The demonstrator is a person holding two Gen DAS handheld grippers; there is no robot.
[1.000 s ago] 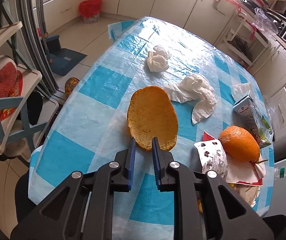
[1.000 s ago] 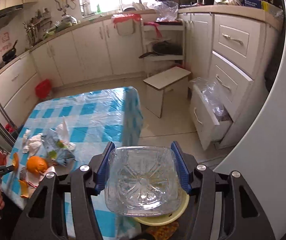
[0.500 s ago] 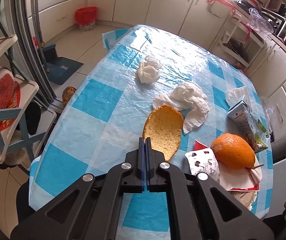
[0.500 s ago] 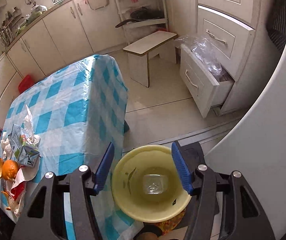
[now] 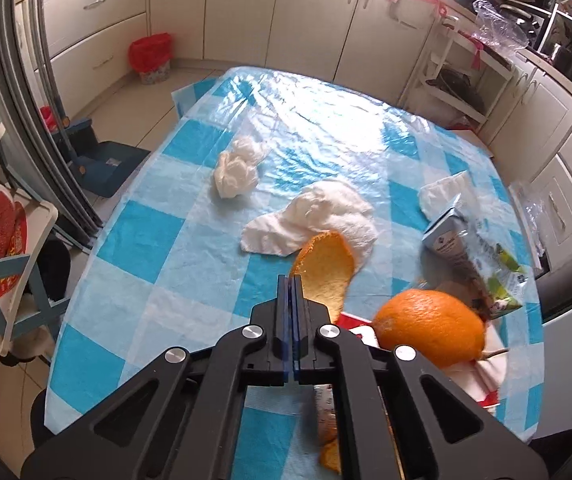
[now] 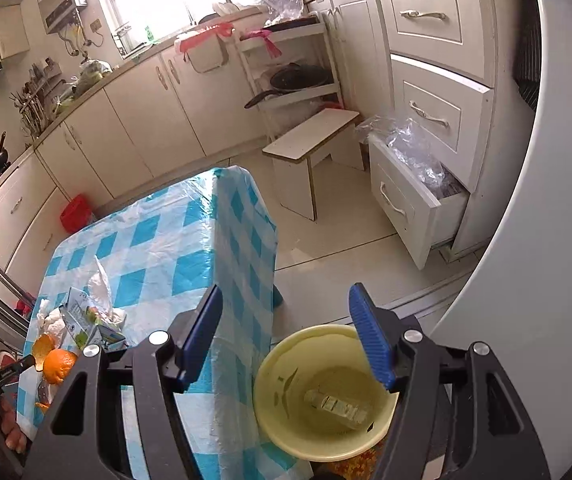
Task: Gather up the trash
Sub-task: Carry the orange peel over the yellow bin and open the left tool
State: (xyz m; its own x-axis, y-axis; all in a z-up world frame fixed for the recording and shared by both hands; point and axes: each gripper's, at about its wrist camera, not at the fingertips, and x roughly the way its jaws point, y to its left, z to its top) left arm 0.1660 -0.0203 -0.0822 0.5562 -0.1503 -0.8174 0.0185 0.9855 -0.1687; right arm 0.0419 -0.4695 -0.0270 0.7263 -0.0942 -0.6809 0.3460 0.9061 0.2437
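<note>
The left tool is pinched on the near edge of a curved, pithy piece of orange peel, lifted above the near right part of the blue-checked plastic-covered bench; it should be light, leathery and bendable. The right tool hangs spread over a pale yellow plastic bin on the floor, holding what seems a clear bottle.

The table wears a blue-and-white checked plastic cloth. On it lie a crumpled tissue toward the far side, a larger flattened tissue near the middle, and a drink carton on its side toward the right edge. An orange sits on a red-and-white paper at the near right corner. On the floor beside the table stands a yellow bucket.
</note>
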